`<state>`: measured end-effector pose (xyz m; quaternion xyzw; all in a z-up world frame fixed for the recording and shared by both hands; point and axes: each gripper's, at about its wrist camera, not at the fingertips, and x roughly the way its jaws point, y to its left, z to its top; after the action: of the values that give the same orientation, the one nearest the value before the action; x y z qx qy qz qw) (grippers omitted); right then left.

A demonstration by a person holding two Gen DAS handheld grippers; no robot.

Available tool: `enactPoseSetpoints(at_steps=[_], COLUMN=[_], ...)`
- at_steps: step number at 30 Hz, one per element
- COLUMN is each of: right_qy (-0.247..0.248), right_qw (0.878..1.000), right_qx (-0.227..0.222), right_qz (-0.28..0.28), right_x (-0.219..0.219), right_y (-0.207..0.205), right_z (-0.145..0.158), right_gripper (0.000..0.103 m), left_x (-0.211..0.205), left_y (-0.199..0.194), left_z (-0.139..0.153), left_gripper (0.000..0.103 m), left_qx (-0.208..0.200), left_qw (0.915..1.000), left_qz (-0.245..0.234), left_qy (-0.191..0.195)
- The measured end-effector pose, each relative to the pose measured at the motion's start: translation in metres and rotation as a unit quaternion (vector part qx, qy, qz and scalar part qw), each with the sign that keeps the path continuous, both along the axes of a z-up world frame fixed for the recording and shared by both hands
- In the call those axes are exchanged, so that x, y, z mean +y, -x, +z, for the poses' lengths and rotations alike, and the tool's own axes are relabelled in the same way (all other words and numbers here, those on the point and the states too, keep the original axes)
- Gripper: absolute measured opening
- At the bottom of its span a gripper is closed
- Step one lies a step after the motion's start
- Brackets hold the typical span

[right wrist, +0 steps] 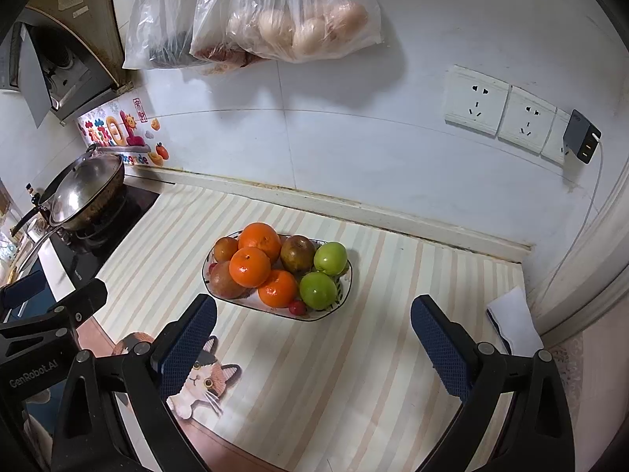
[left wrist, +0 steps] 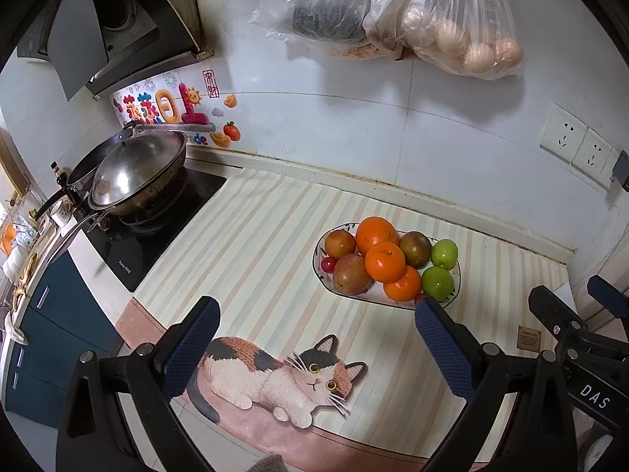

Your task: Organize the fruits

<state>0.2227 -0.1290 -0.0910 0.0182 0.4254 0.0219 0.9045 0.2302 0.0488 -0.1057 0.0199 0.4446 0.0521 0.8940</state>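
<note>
Both black blue-padded grippers, left point(left wrist: 316, 348) and right point(right wrist: 313, 344), gaped wide, empty | frame centre: white oval plate point(right wrist: 345, 289) heaped with fruits point(right wrist: 250, 266) | we judged: pile either unsorted or finished

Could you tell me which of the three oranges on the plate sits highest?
The middle orange, resting atop the pile between the back orange and the front orange.

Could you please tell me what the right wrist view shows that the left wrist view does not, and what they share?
Only the right wrist view shows the white charging cable and the folded white cloth.

Only the left wrist view shows the blue cabinet doors and the cat's whole body on the mat.

Both show the fruit plate, the wok, hanging bags, the wall sockets, and both open grippers: right gripper, left gripper.
</note>
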Motion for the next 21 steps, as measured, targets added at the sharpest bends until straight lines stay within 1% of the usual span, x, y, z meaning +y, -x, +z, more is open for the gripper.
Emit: enactPoseSetpoints(at_steps=[11, 21], right_qy=[-0.001, 0.001], right_qw=[1.000, 1.000], right_qx=[0.004, -0.002], right_qz=[-0.004, -0.006], right_x=[-0.0010, -0.0002], right_y=[-0.0022, -0.0001], right_z=[-0.0025, -0.0002], right_gripper=[0.101, 0.101], left_x=[0.0023, 0.0018], left_y=[-0.0026, -0.0024], left_z=[0.0000, -0.0006], left_gripper=[0.102, 0.102], left_qx=[0.000, 0.000], left_qw=[1.0000, 1.0000], left_qz=[0.004, 0.004], left_qy=[0.003, 0.003])
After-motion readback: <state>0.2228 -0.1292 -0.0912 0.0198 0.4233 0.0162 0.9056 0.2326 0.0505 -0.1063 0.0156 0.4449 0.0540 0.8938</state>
